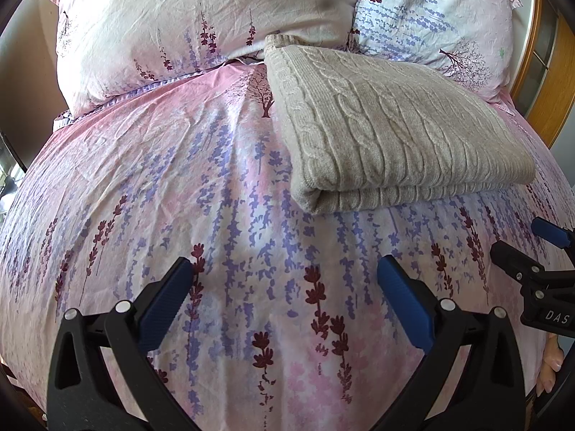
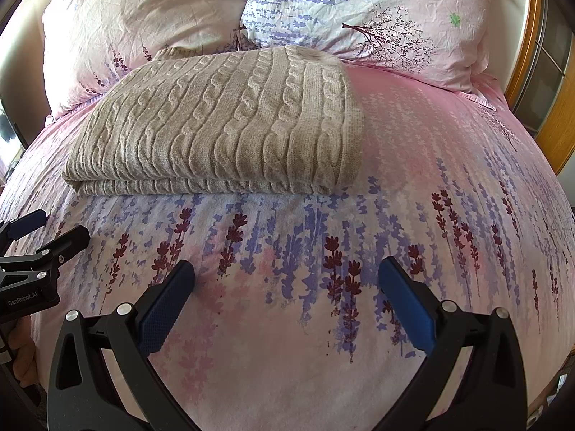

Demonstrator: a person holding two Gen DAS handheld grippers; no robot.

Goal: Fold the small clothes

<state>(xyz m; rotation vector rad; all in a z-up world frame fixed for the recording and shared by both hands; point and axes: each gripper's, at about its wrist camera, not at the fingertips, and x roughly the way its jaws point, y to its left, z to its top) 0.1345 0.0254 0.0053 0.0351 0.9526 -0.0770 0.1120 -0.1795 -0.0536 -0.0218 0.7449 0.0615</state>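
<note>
A beige cable-knit sweater (image 1: 388, 133) lies folded in a neat rectangle on the bed, its folded edge toward me; the right wrist view shows the sweater (image 2: 222, 133) left of centre. My left gripper (image 1: 284, 269) hovers open over bare duvet, short of the sweater and to its left, nothing between its blue pads. My right gripper (image 2: 287, 271) is open too, over the duvet in front of the sweater's right end. Each gripper appears at the edge of the other's view: the right gripper (image 1: 521, 248) and the left gripper (image 2: 50, 226).
The bed wears a pink duvet cover (image 1: 179, 186) with purple and maroon lavender print. Two matching pillows (image 1: 187, 21) (image 2: 377, 10) rest behind the sweater. A wooden frame (image 2: 539, 72) stands at the right. Part of a hand (image 1: 551, 362) shows low right.
</note>
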